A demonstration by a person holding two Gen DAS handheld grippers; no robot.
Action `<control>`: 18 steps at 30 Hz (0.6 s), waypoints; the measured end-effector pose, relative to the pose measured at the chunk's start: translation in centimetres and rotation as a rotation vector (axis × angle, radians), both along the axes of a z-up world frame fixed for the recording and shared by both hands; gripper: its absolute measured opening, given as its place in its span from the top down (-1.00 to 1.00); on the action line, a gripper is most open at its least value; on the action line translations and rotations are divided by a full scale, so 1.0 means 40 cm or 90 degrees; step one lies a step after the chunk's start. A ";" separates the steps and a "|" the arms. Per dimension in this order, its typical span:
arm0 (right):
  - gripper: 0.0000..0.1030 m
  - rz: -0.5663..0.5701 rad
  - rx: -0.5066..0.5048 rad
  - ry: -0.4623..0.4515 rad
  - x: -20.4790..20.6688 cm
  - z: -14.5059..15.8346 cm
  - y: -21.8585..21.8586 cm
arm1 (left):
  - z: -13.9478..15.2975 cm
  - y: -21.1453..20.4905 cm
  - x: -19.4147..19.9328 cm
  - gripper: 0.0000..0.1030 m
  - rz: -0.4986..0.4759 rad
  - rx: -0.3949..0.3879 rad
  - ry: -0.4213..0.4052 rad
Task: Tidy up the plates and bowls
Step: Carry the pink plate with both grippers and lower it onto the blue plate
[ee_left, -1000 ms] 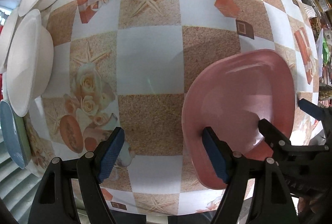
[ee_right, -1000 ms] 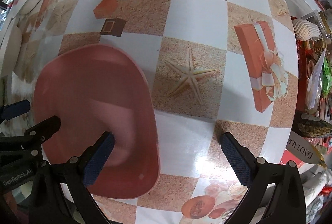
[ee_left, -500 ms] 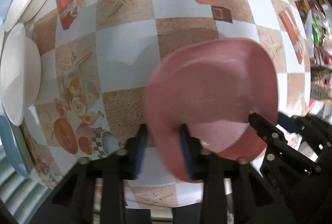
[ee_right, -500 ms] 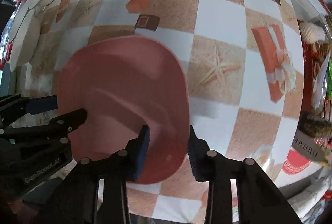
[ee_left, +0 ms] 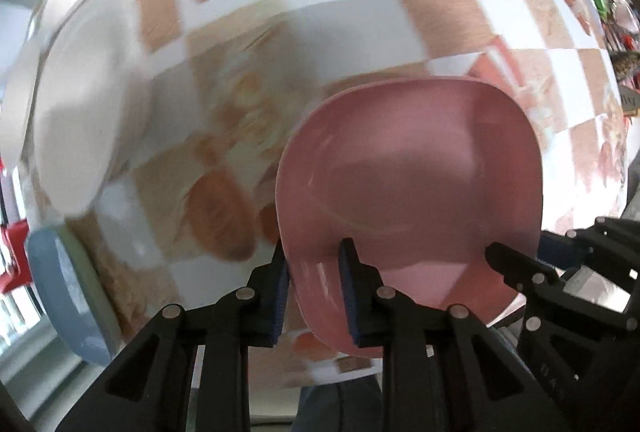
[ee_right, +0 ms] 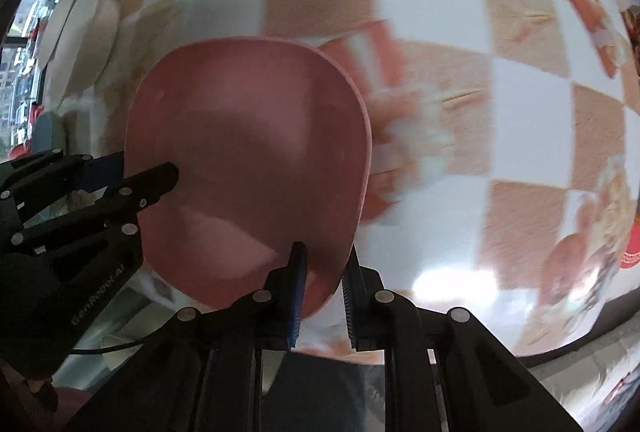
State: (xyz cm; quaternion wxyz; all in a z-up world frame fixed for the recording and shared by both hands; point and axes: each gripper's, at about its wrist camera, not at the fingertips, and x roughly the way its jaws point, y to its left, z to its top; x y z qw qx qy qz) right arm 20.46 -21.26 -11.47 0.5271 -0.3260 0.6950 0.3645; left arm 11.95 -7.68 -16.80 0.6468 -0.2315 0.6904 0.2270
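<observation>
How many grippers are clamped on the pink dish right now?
2. The left gripper pinches the pink dish's near-left rim; the right gripper pinches its near-right rim. Both jaws have just been closing, with the rim between the pads.

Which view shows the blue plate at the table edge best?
The left wrist view: the blue plate shows as a full curved rim at lower left, though blurred. The right wrist view gives only a small grey-blue sliver at its left edge.
</observation>
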 end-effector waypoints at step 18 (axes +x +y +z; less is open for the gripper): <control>0.62 0.082 -0.027 0.028 -0.203 -0.002 0.171 | 0.013 0.104 -0.208 0.49 0.051 -0.027 -0.026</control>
